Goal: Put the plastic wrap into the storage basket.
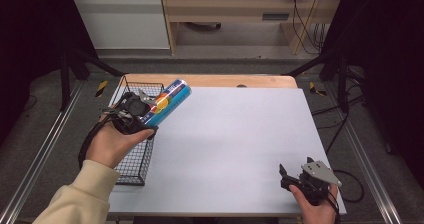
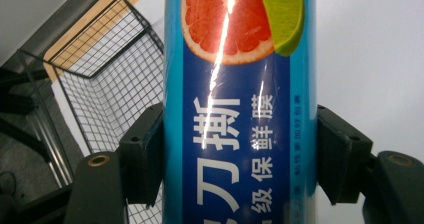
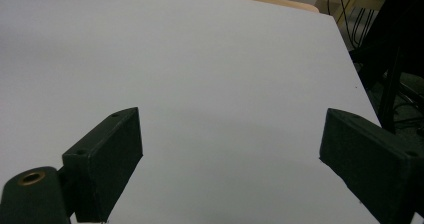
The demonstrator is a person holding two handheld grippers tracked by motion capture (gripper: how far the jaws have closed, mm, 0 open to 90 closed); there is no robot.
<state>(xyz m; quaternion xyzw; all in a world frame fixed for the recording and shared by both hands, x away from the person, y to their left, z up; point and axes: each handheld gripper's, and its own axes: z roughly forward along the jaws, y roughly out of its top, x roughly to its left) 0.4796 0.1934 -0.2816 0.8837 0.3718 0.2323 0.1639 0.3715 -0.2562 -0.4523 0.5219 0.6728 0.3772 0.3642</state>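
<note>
High view looks down over the table; both gripper views sit close, sharing its white top.

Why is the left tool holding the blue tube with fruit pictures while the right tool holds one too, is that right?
Not quite. The left tool does grip the blue tube, but the right tool holds nothing: the right gripper view shows its jaws wide apart over the bare table.
</note>
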